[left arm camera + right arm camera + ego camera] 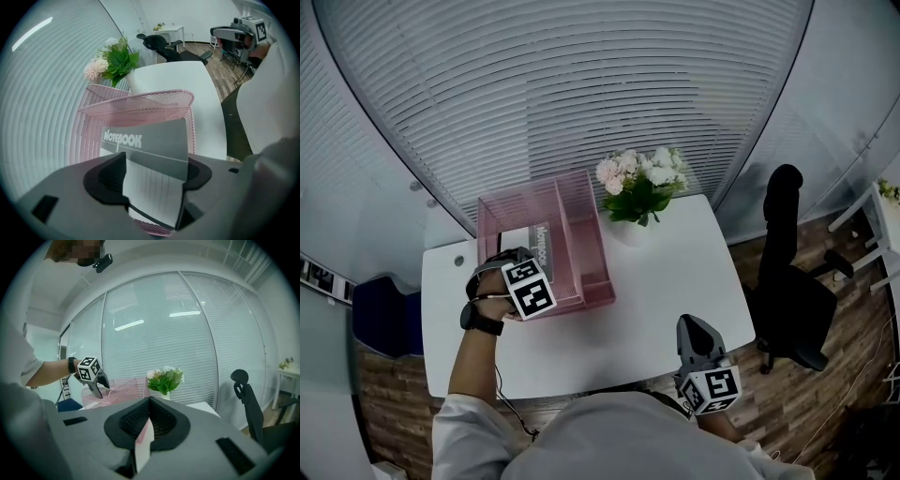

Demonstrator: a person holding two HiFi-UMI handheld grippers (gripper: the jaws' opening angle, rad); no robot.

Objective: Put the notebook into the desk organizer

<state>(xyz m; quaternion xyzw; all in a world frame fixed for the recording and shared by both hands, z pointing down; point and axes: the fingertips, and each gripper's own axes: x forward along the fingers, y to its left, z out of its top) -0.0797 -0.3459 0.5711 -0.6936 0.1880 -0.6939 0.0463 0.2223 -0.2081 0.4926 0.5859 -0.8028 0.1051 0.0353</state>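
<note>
Presently my left fingers [105, 178] are clamped on the notebook [154, 140], which sits within the pink desk organizer's [140, 101] larger compartment, so I judge only release outstanding; my right fingers [133, 420] are pressed together.
</note>
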